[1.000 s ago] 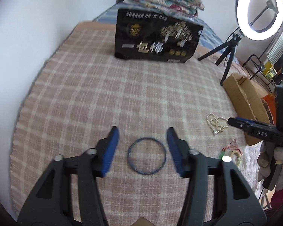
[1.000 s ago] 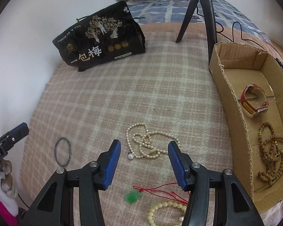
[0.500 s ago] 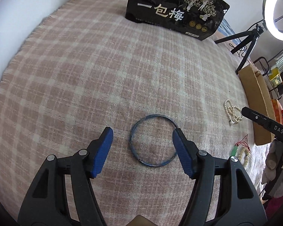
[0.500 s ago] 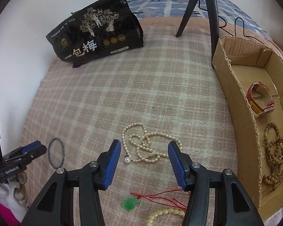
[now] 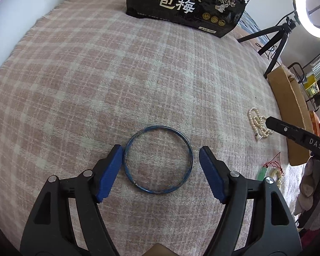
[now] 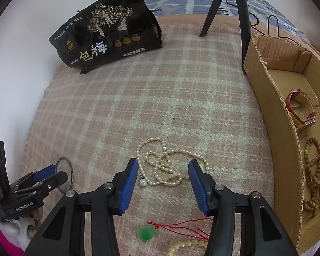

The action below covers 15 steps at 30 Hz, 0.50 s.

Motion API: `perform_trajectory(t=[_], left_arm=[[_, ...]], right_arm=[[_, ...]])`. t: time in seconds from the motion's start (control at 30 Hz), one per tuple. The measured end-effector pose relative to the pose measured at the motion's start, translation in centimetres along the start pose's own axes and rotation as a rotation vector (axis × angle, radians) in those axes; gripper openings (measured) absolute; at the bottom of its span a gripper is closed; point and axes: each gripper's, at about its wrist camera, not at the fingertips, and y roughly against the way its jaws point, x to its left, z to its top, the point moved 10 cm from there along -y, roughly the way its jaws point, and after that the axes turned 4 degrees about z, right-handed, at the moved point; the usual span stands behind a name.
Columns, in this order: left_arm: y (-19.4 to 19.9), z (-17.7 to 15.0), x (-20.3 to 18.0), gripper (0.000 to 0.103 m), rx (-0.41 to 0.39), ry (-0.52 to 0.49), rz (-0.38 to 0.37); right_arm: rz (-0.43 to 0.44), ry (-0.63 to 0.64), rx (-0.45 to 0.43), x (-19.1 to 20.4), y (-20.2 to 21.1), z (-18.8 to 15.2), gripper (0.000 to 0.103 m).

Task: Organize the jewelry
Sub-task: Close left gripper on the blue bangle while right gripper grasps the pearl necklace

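A thin blue bangle (image 5: 158, 159) lies flat on the pink plaid blanket (image 5: 85, 74). My left gripper (image 5: 161, 152) is open, low over the blanket, its blue fingers on either side of the bangle. The bangle also shows in the right wrist view (image 6: 64, 173), partly behind the left gripper (image 6: 45, 176). My right gripper (image 6: 163, 166) is open and empty above a tangled pearl necklace (image 6: 166, 166). A green pendant on a red cord (image 6: 148, 233) and a pale bead bracelet (image 6: 187, 244) lie just below it.
A cardboard box (image 6: 273, 98) on the right holds a red watch (image 6: 301, 111) and brown bead strands (image 6: 317, 175). A black snack bag (image 6: 108, 29) stands at the back. A tripod (image 6: 243, 15) with a ring light (image 5: 313, 6) stands beside the box.
My left gripper has moved forward and down, so the bangle now lies between its fingertips. My right gripper has edged forward over the pearl necklace.
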Motion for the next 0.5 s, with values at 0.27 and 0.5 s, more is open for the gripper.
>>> perform_trajectory(t=[0.27, 0.5], left_arm=[[-1.0, 0.2, -0.9, 0.081, -0.007, -0.038, 0.064], [-1.8, 0.3, -1.5, 0.081, -0.015, -0.103, 0.133]], right_arm=[[-0.019, 0.005, 0.021, 0.0, -1.3, -0.1, 0.044], [-0.126, 0.066, 0.038, 0.0, -2.9, -0.4, 0.041]])
